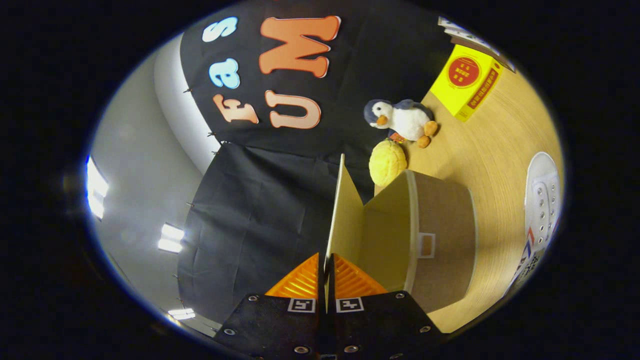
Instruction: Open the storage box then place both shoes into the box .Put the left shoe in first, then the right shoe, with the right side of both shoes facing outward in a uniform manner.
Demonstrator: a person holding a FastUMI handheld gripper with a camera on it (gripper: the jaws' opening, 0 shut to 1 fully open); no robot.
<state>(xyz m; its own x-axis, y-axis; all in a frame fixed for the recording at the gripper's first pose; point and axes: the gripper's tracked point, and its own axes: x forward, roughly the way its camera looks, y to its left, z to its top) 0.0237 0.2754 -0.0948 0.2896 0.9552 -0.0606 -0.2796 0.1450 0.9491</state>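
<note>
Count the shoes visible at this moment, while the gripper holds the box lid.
1. A white shoe lies on the wooden table, beyond the storage box. The gripper is shut on the lid. The second shoe may be hidden.

The camera rides on the gripper [326,280] and looks forward along its jaws. It is turned on its side, so the counter [500,150] stands up like a wall. It sits very near the box [440,240], whose lid [342,220] the jaws pinch.

Non-task: plush penguin [402,119] on surface [480,145]; yellow plush ball [387,162] at its 7 o'clock, yellow carton [466,82] at 2 o'clock.
</note>
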